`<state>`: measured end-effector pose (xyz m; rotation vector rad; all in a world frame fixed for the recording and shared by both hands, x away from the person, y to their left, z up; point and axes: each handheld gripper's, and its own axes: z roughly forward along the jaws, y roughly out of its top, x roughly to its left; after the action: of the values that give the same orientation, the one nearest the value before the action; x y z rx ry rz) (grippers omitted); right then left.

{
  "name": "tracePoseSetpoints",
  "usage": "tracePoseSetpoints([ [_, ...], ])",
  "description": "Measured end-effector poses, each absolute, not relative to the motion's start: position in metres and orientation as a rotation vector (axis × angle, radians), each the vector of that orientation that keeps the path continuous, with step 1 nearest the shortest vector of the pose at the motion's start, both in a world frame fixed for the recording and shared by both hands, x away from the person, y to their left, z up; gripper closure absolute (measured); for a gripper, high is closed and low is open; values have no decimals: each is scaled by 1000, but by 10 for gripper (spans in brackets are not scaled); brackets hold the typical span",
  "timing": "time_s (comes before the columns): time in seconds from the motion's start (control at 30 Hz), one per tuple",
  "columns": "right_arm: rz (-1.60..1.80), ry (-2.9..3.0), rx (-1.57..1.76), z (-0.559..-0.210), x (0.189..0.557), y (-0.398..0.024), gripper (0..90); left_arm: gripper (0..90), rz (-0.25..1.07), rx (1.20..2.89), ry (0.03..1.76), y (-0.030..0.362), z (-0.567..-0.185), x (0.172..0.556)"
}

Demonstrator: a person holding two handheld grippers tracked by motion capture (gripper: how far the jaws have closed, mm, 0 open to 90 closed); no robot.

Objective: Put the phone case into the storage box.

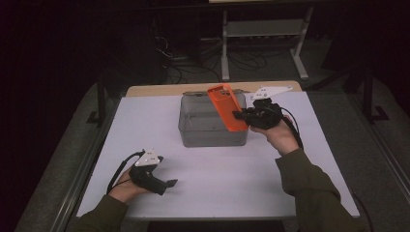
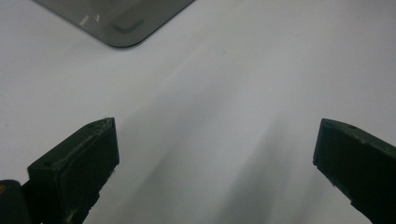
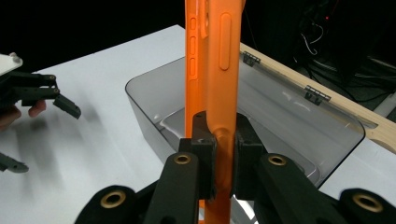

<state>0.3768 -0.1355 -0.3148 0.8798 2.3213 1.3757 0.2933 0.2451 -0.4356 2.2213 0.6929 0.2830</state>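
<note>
The left gripper [image 1: 167, 184] rests on the open table [image 1: 227, 193] with jaws apart and empty, well clear of the grey bin [image 1: 212, 126], over whose right rim the right gripper [image 1: 240, 115] clamps an orange phone case [image 1: 226, 107] by its edge, so it could twist loose or catch the rim.

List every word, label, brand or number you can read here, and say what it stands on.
None can be read: the orange phone case, the grey plastic bin, the right gripper shut on the case, the open left gripper and the white table bear no legible text.
</note>
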Motion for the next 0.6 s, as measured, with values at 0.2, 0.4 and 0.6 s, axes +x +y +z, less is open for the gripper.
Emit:
tracePoseSetpoints([
  [0.2, 1378, 2312, 901, -312, 384, -135, 811, 0, 283, 2217, 696, 245, -436, 293],
  [0.4, 1383, 2299, 918, -309, 392, -134, 811, 0, 281, 2214, 698, 245, -436, 293],
  [0.6, 1354, 2303, 931, -307, 402, -130, 811, 0, 281, 2214, 698, 246, -436, 293],
])
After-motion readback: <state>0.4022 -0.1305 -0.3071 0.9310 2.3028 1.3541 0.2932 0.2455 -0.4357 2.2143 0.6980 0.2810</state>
